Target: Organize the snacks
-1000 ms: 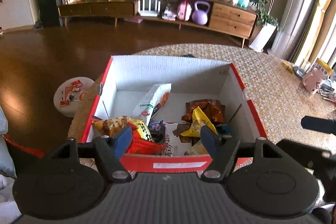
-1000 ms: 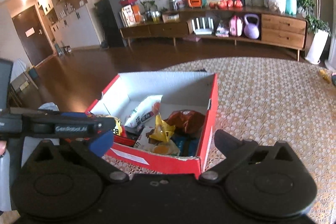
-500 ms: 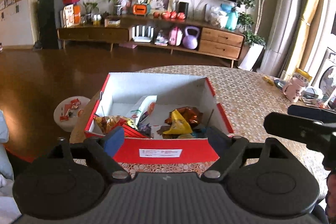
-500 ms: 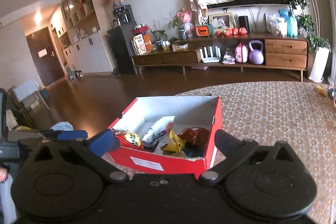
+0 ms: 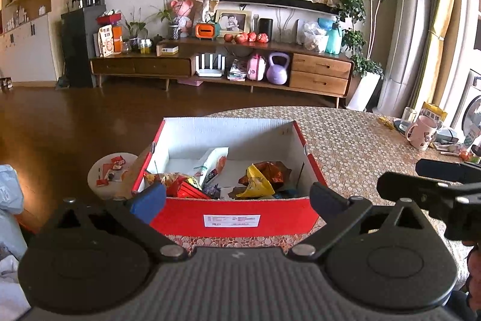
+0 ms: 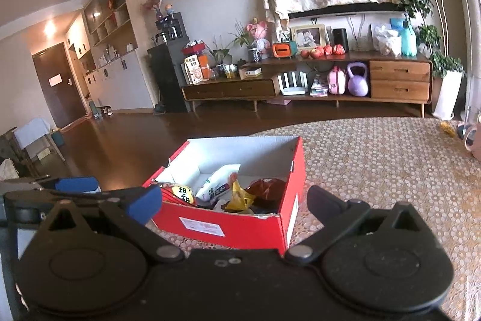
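Both grippers spread, empty: left gripper [image 5: 237,197], right gripper [image 6: 234,200]. Yellow packet [image 5: 255,182] at box's [image 5: 231,218] 5 o'clock: probably light, crinkly, slippery; pinch crimped edge.

Bright daylight enters from the right; fisheye bends the edges, corners vignette dark, distant detail slightly soft

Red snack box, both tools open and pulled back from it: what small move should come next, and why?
Probably hold both tools clear and stop. The red box already holds the yellow packet, the white packet and the rest; the left tool and right tool carry nothing, and no loose snack shows on the table near the box.
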